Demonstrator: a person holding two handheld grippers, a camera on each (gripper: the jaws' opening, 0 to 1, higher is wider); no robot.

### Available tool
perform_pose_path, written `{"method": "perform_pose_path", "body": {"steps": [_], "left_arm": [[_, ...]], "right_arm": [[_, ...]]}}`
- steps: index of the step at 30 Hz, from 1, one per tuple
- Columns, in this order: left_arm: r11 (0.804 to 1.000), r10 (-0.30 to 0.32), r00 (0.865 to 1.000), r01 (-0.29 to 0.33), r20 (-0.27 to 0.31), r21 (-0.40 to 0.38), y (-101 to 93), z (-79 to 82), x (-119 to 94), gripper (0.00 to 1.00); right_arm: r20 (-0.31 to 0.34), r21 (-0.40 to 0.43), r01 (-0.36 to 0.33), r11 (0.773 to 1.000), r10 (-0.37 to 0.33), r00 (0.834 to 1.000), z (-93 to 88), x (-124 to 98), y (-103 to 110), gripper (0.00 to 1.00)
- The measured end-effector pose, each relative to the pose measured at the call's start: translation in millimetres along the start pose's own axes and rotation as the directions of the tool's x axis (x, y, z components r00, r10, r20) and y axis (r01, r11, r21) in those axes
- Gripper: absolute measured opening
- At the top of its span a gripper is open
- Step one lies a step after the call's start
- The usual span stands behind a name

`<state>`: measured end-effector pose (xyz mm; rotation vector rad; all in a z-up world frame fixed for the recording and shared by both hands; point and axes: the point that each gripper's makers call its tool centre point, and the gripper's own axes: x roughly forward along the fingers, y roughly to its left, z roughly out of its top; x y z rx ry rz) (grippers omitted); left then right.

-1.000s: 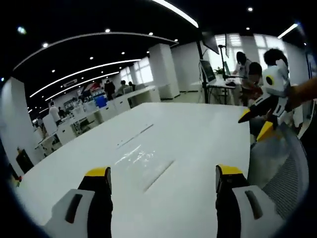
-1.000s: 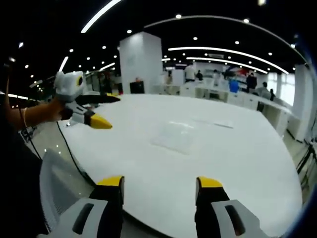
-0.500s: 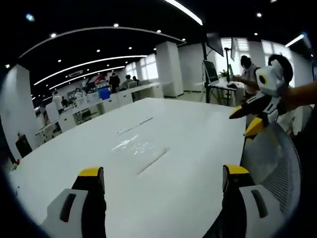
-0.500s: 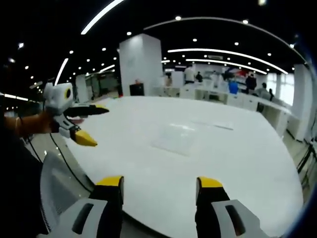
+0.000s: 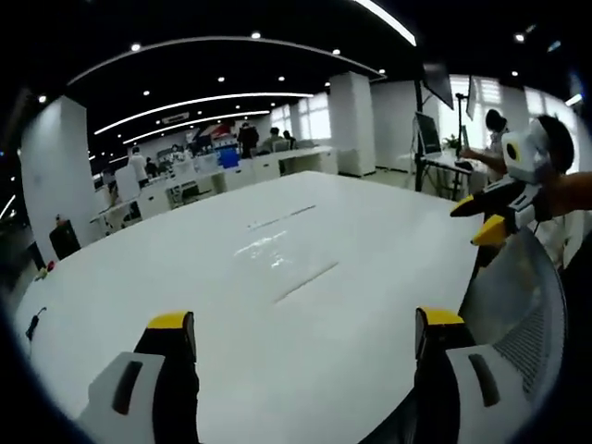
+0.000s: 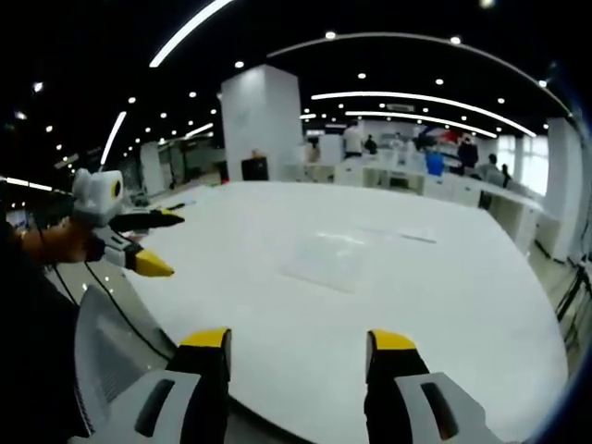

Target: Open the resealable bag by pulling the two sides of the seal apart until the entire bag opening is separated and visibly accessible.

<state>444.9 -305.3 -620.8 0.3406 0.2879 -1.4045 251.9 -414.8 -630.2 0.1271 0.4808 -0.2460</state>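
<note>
A clear resealable bag (image 5: 277,264) lies flat on the white table (image 5: 351,222); the right gripper view shows the bag (image 6: 326,257) near the table's middle. My left gripper (image 5: 305,326) is open and empty, held back over the table's near edge, well short of the bag. My right gripper (image 6: 299,340) is open and empty too, also at the near edge. In the left gripper view the right gripper (image 5: 488,219) hangs open at the right, above the chair. In the right gripper view the left gripper (image 6: 159,242) hangs open at the left, held by a hand.
A grey mesh chair back (image 5: 518,314) stands at the table's edge between the grippers. A thin strip (image 5: 282,217) lies on the table beyond the bag. Desks, a pillar (image 6: 262,116) and people stand in the office behind.
The left gripper has drawn back and turned left, so the bag sits farther off in its view. In the right gripper view the left gripper has drifted left and lower. The bag has not moved.
</note>
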Motion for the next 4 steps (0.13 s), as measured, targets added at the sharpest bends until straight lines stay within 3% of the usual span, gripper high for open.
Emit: {"method": "perform_pose_path", "body": {"steps": [4], "left_arm": [[1.0,-0.004,1.0,0.004,0.0,0.0,-2.2,0.5,2.4,0.97]], "right_arm": [[0.012,0.006,-0.004,1.0,0.004,1.0,2.5,0.4,0.6,0.57]]}}
